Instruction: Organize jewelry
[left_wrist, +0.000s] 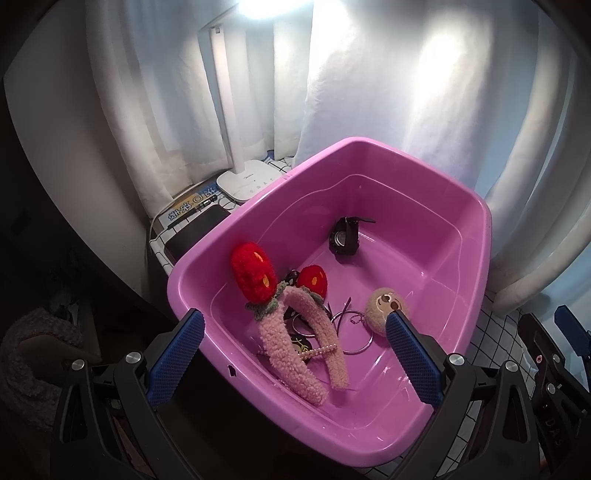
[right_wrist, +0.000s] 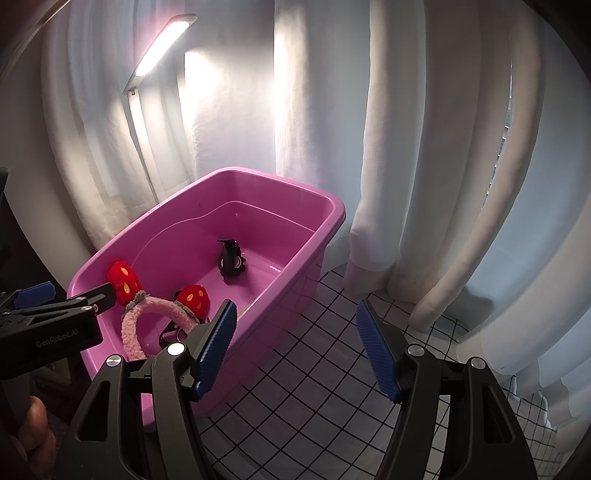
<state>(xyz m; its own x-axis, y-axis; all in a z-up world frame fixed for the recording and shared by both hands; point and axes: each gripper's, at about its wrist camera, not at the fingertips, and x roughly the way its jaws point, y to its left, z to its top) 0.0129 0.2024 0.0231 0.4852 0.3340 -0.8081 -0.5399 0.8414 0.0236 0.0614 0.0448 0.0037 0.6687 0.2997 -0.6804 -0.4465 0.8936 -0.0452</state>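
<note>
Both grippers hang with jaws apart, holding nothing: the left gripper (left_wrist: 295, 349) over the pink tub (left_wrist: 476, 236), the right gripper (right_wrist: 297, 345) over the checked desk (right_wrist: 317, 373). The strawberry headband (left_wrist: 295, 332), black watch (left_wrist: 345, 240), plush keychain (left_wrist: 382, 304) and rings lie inside the tub.

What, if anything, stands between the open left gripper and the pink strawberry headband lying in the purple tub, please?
Nothing visible does. The left gripper is open above the tub's near end, and the headband lies directly between its fingers, on top of the pearl strand and rings.
</note>
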